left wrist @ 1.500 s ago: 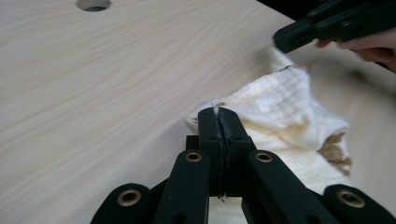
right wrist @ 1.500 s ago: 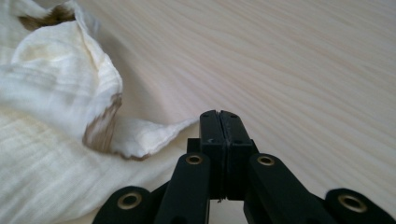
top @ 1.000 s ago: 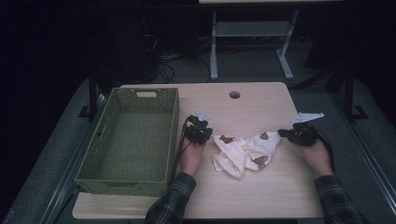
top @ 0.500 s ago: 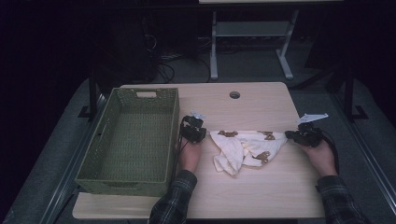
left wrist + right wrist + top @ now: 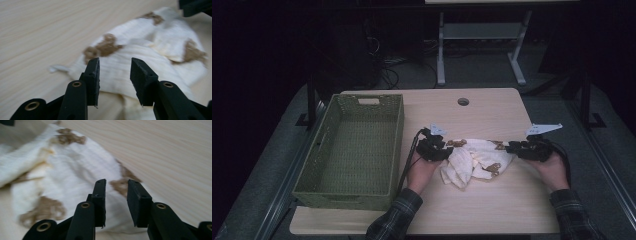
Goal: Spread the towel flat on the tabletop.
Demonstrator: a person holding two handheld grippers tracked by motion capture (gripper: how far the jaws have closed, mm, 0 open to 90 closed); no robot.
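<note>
A crumpled cream cloth (image 5: pixel 474 161) with brown patches is seen lying on the light wooden surface (image 5: pixel 492 110), right of a green woven basket (image 5: pixel 354 145) that stands along the surface's left side. The cloth is flanked by both tools.

The left tool (image 5: pixel 435 150) is held at the cloth's left end by the person's left hand (image 5: pixel 421 172). In the left gripper view, its jaws are seen parted with a clear gap, nothing clamped between them; the left tool (image 5: pixel 114 75) is poised just above the cloth (image 5: pixel 150 57), over a brown patch near the edge.

The right tool (image 5: pixel 523 149) is held at the cloth's right end by the right hand (image 5: pixel 554 170). In the right gripper view, the right tool (image 5: pixel 116 195) is likewise shown with jaws apart and empty, directed at a brown patch on the cloth (image 5: pixel 70 167) close to its edge. Whether either tool touches the fabric cannot be told.

Plaid sleeves (image 5: pixel 394 220) are visible at the bottom of the high view.
</note>
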